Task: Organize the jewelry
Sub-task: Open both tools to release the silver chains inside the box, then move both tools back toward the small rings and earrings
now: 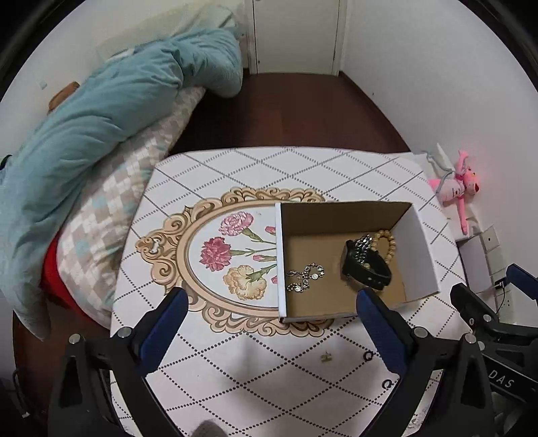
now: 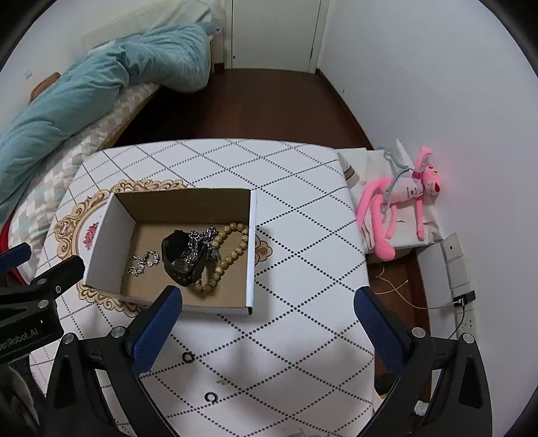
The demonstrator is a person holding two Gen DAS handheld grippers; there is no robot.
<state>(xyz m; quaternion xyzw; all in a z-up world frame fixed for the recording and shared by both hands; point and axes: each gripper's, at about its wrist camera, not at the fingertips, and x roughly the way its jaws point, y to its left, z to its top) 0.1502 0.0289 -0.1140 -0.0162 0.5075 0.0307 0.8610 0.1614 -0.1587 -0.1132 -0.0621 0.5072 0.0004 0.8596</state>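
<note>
Left claw finger hides box front corner.

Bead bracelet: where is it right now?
In the cardboard box, against its right wall in the right wrist view. The tan bead bracelet lies on the box floor, partly under the black watch and silver chain.

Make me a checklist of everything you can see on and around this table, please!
Surface: table with diamond-patterned cloth.
Job's things: open cardboard box holding a black watch, wooden bead bracelet, silver chain, small silver bracelet.
Clutter: two small black rings on the cloth.
Grippers: left gripper open, empty; right gripper open, empty.
Cables: thin cable by wall sockets.
Surroundings: bed with blue quilt, pink plush toy, door.
</note>
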